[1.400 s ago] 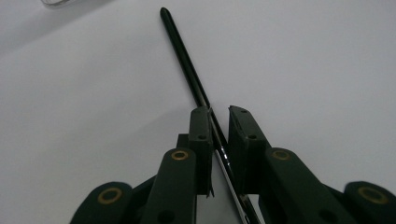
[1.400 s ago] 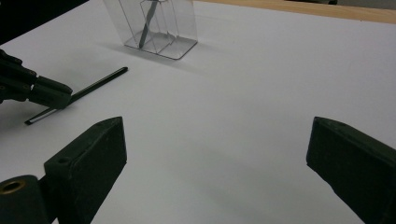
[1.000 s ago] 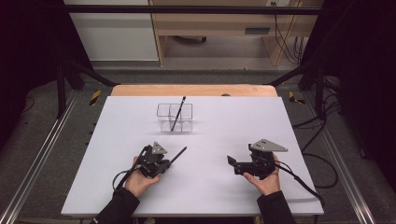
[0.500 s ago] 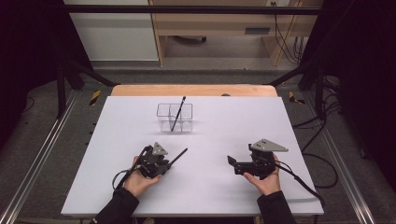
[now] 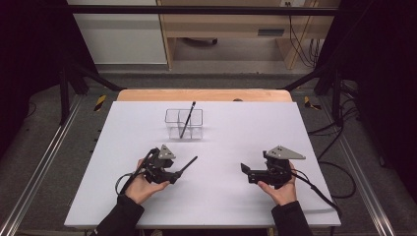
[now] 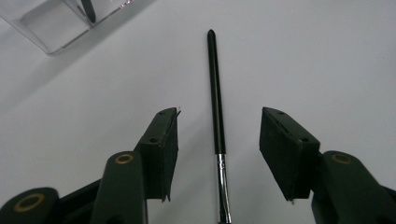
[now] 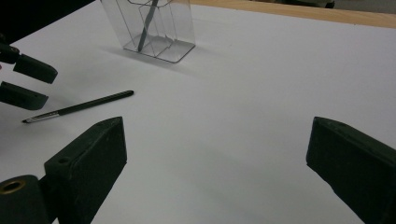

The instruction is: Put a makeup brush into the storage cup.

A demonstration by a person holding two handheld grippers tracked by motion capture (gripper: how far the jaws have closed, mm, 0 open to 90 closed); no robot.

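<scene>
Holding the left tool (image 5: pixel 184 167) low over the white counter (image 5: pixel 246 128), you have its jaws parted, and they have just been opening. The black brush (image 6: pixel 216 107) lies between them in the left gripper view, flat on the counter, touching neither pad; so it is released, not gripped. Its dark handle runs away from you toward the clear organizer (image 5: pixel 184 123), and its metal ferrule (image 6: pixel 222 175) sits nearer the tool's body. In the right gripper view the same brush (image 7: pixel 77 107) rests on the white surface just beside the left tool's jaws, with its bristle end pointing toward them.

Your right tool (image 5: pixel 245 171) sits well apart on the other side of the counter, its jaws standing wide with nothing between them but bare white surface. It points across toward your left hand (image 5: pixel 142 184).

The clear organizer stands upright near the counter's far edge, and a second dark brush (image 5: pixel 187 119) leans in it, its top slanting above the rim.
</scene>
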